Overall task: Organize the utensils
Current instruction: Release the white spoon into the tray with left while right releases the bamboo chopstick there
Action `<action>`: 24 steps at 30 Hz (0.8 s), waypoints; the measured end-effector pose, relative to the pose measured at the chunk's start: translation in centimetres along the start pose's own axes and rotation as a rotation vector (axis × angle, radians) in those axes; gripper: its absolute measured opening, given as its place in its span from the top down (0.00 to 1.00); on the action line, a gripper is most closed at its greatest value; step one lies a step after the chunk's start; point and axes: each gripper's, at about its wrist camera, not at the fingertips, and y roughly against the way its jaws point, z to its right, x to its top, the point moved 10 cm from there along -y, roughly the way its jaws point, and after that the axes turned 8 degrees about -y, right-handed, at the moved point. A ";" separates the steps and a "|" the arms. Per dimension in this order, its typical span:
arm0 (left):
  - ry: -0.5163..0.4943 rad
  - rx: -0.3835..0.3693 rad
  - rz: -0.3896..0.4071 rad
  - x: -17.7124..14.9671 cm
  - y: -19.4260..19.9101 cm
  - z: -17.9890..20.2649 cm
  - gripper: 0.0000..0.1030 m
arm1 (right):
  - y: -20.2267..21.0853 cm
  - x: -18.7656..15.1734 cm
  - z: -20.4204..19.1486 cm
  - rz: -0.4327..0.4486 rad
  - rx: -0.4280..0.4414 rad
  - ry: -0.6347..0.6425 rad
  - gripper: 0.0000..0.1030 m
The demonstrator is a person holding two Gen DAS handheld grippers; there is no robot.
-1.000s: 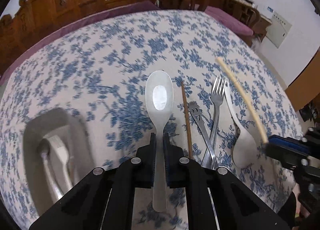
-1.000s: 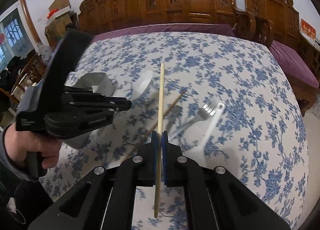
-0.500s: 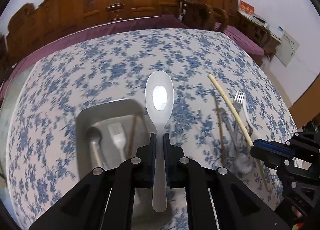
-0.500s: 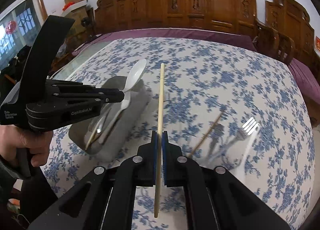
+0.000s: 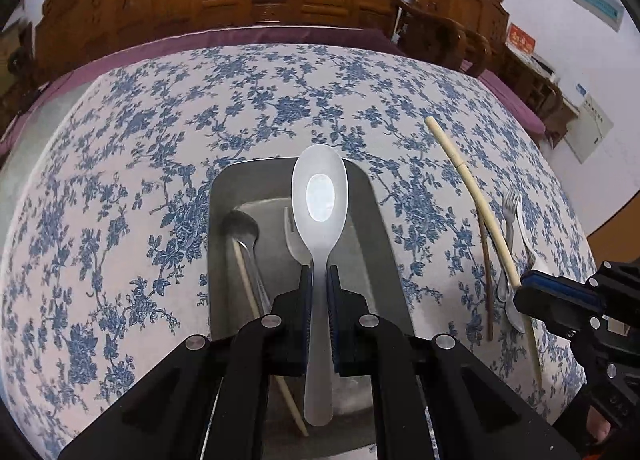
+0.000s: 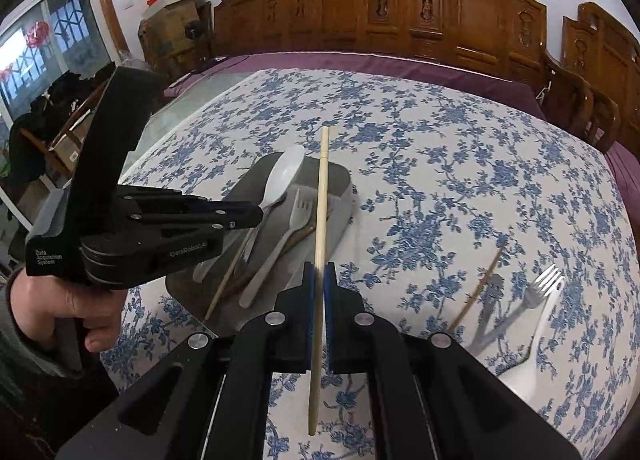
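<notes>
Above a bench [image 5: 160,132] draped in a white cloth printed with blue flowers, the left gripper [image 5: 319,288] has its jaws clamped on the flat handle of a smooth white plastic spoon [image 5: 319,196], whose oval bowl hangs over a grey rectangular metal tray [image 5: 376,220] with rounded corners. Inside the tray lie a metal spoon [image 5: 241,225], a pale plastic fork [image 5: 294,244] and a slim light chopstick [image 5: 250,292]. Beside it, the right gripper [image 6: 319,292] has its jaws pressed together on a long, pale, round chopstick [image 6: 322,200] held over the tray's near edge. Still loose on the cloth to the right are a dark wooden chopstick [image 6: 480,284], a metal fork [image 6: 536,292], a white plastic spoon's handle and another metal utensil, overlapping. Carved wooden chairs [image 6: 440,12] line the far side.
</notes>
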 end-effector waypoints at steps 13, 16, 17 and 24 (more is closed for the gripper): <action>0.020 0.006 0.083 0.5 1.5 -2.8 0.78 | -2.4 0.7 -0.7 -0.004 0.023 -0.012 0.94; 0.014 0.020 0.113 1.1 3.1 -4.0 0.72 | -3.4 1.2 -1.6 0.007 0.045 -0.023 0.94; 0.009 0.032 0.120 1.2 3.5 -4.4 0.68 | -3.7 1.3 -1.9 0.009 0.052 -0.032 0.94; 0.019 0.076 0.130 1.0 4.6 -7.5 0.65 | -6.7 2.2 -4.0 0.011 0.088 -0.097 0.94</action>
